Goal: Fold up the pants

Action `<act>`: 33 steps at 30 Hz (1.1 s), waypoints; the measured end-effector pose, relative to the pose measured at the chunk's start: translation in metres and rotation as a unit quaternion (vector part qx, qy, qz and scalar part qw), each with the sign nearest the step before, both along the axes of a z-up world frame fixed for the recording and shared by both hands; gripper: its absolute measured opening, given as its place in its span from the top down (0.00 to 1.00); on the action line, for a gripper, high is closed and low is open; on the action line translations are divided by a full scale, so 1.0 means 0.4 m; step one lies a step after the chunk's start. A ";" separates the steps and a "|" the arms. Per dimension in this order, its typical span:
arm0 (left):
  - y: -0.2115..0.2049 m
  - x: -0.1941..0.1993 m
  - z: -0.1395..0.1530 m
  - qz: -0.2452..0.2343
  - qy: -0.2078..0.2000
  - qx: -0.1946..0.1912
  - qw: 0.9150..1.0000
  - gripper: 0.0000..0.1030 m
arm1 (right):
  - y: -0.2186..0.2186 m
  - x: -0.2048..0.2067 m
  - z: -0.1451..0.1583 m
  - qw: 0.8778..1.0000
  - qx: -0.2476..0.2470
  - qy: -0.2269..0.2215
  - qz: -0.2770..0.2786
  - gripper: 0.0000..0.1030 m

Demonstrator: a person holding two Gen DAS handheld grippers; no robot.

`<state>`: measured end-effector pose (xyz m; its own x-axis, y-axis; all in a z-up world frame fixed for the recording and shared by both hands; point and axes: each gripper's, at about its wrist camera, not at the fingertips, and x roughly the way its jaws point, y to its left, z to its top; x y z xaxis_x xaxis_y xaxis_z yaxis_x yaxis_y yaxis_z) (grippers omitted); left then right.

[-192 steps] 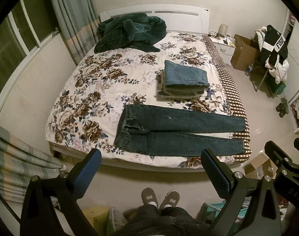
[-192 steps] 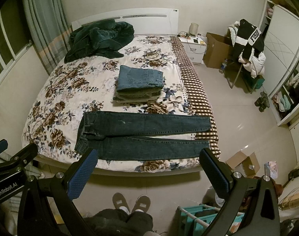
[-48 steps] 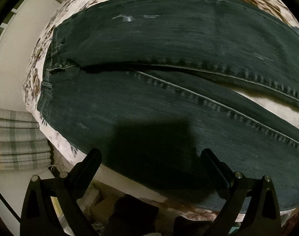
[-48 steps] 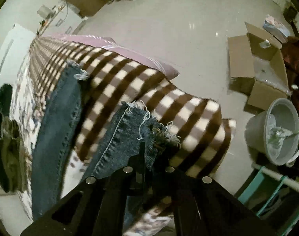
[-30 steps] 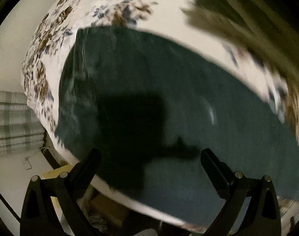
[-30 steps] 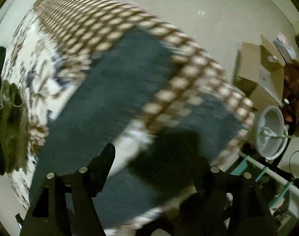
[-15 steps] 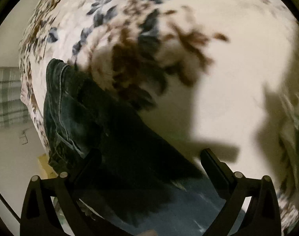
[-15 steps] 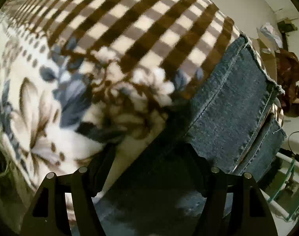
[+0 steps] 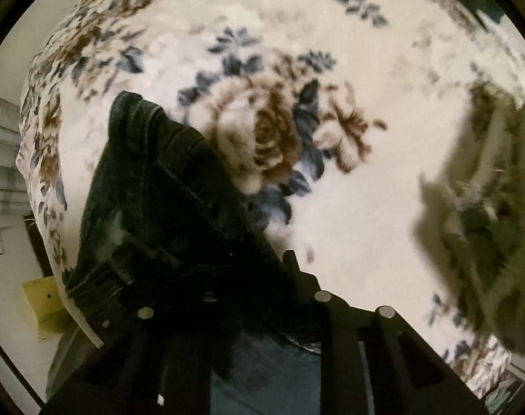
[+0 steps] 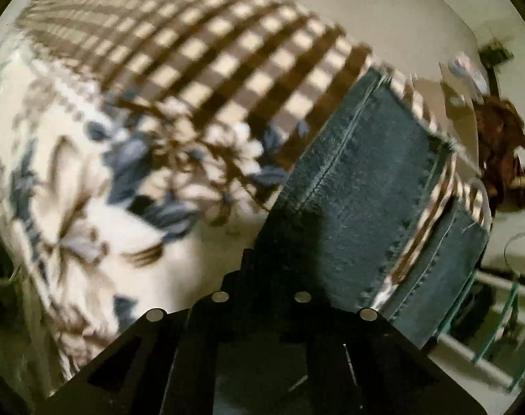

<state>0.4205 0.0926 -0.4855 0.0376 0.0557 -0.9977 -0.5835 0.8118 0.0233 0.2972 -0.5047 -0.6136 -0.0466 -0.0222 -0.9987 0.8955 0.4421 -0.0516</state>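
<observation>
With both grips clamped on denim, the pants (image 9: 158, 207) lie on the bed (image 9: 348, 207), ready for a lengthwise fold.
The left hand-held gripper (image 9: 262, 297) pinches the waist end, the right hand-held gripper (image 10: 262, 269) the leg (image 10: 359, 190) near its hem, so the far edge can lift evenly.

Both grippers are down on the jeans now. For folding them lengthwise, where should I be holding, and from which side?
Hold the far long edge of the jeans, from above: left gripper at the waistband corner, right gripper near the frayed hem. Both already appear shut on denim there. The jeans lie flat on the floral blanket, so only the edges offer a pinch.
</observation>
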 end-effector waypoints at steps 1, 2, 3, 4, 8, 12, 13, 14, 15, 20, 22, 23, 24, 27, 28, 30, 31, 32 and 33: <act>0.008 -0.019 0.024 0.002 -0.013 -0.003 1.000 0.84 | 0.007 -0.003 0.024 1.000 -0.003 -0.013 0.005 0.93; 0.018 -0.040 0.051 0.005 -0.027 -0.006 1.000 0.85 | 0.014 -0.009 0.060 0.999 -0.002 -0.036 0.009 0.94; 0.025 -0.055 0.073 0.007 -0.039 -0.008 0.999 0.85 | 0.014 -0.035 0.095 0.999 -0.001 -0.051 0.013 0.94; 0.028 -0.070 0.100 0.007 -0.055 -0.010 0.998 0.85 | 0.010 -0.048 0.128 0.997 0.000 -0.072 0.015 0.94; 0.007 -0.104 0.194 0.016 -0.112 -0.029 0.993 0.85 | 0.026 -0.133 0.308 0.983 -0.012 -0.180 0.026 0.94; 0.007 -0.234 0.211 0.007 -0.141 -0.036 0.989 0.85 | 0.011 -0.287 0.398 0.971 -0.017 -0.236 0.035 0.94; 0.011 -0.275 0.192 0.007 -0.135 -0.033 0.990 0.85 | 0.016 -0.327 0.399 0.970 -0.020 -0.238 0.040 0.94; 0.019 -0.318 0.163 0.009 -0.125 -0.034 0.992 0.85 | 0.018 -0.372 0.392 0.971 -0.024 -0.234 0.043 0.94; 0.018 -0.355 0.138 0.008 -0.114 -0.031 0.993 0.85 | 0.017 -0.419 0.368 0.973 -0.023 -0.226 0.046 0.94; 0.024 -0.521 -0.039 0.004 -0.048 -0.001 0.999 0.84 | 0.015 -0.631 0.173 0.988 0.002 -0.153 0.025 0.94; 0.028 -0.564 -0.114 0.010 -0.030 -0.002 0.999 0.84 | 0.013 -0.694 0.108 0.991 -0.001 -0.132 0.027 0.94; 0.027 -0.569 -0.134 0.007 -0.028 -0.001 1.000 0.84 | 0.014 -0.716 0.077 0.992 0.004 -0.122 0.024 0.94; 0.028 -0.573 -0.151 0.006 -0.028 0.001 1.000 0.83 | 0.009 -0.738 0.045 0.993 0.014 -0.113 0.014 0.94; 0.029 -0.576 -0.150 0.012 -0.045 0.003 0.999 0.81 | -0.008 -0.792 -0.037 0.996 0.051 -0.078 -0.001 0.90; 0.026 -0.574 -0.141 0.009 -0.048 0.005 0.999 0.81 | -0.018 -0.812 -0.061 0.995 0.069 -0.071 -0.007 0.87; 0.021 -0.579 -0.125 0.004 -0.052 0.007 0.999 0.79 | -0.046 -0.850 -0.075 0.993 0.087 -0.072 -0.028 0.79; 0.021 -0.582 -0.115 0.006 -0.051 0.005 0.999 0.71 | -0.062 -0.866 -0.067 0.992 0.089 -0.080 -0.036 0.68; 0.021 -0.587 -0.111 0.009 -0.049 0.003 0.999 0.61 | -0.080 -0.882 -0.056 0.991 0.089 -0.094 -0.046 0.64; 0.022 -0.593 -0.107 0.011 -0.047 -0.003 0.999 0.54 | -0.102 -0.897 -0.040 0.988 0.085 -0.113 -0.057 0.59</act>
<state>0.1833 0.1015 -0.5281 0.1294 0.0510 -0.9903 -0.6005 0.7987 -0.0374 -0.0617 -0.5453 -0.6297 0.1860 0.1401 -0.9725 0.9203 0.3219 0.2224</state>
